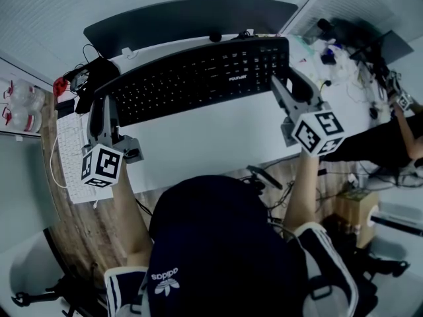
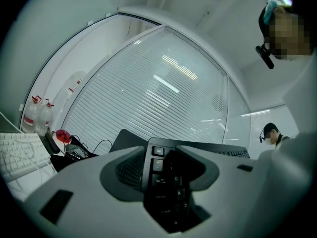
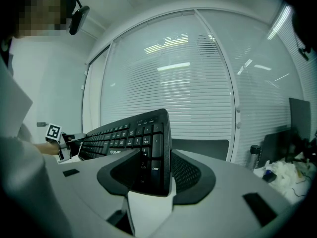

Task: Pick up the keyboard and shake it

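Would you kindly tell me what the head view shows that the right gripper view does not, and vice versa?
Only the head view shows the white keyboard lying at the left of the desk, and the person's dark cap. Only the right gripper view shows, close up, the right gripper with its pads clamped on either side of the keyboard's end by the Enter key. Both show the black keyboard, gripped at its far end by the left gripper.

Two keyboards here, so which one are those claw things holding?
The black keyboard, gripped at its ends by the left gripper and right gripper. The white keyboard lies untouched at the desk's left.
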{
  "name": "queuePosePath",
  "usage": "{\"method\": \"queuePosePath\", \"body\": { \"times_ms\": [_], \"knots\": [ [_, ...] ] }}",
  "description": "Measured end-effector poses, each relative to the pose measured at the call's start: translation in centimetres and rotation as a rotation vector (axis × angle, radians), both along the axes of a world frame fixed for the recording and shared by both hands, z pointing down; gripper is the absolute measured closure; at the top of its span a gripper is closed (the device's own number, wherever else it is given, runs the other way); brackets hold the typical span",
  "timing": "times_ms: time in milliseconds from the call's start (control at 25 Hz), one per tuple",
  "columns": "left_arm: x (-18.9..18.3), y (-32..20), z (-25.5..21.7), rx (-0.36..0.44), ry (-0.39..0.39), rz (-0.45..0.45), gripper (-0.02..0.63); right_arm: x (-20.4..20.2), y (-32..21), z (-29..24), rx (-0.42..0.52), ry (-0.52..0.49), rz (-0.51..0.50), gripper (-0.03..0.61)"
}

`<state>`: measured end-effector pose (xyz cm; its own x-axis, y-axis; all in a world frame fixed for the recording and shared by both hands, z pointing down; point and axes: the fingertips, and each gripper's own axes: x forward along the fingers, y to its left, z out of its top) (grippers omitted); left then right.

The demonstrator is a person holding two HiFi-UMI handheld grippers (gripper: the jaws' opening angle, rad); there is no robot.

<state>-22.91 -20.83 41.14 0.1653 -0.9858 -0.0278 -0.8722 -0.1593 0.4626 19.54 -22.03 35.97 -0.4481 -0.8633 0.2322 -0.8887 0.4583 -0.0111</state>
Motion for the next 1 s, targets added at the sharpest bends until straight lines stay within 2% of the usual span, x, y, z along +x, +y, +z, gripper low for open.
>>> {"method": "queuePosePath", "body": {
  "times_ms": [1000],
  "knots": [
    [-0.18,0.11,-0.8,0.001,-0.016,-0.006,0.414,-0.06,0.1,0.31,-0.01,-0.014,0.01,0.391]
  ]
}}
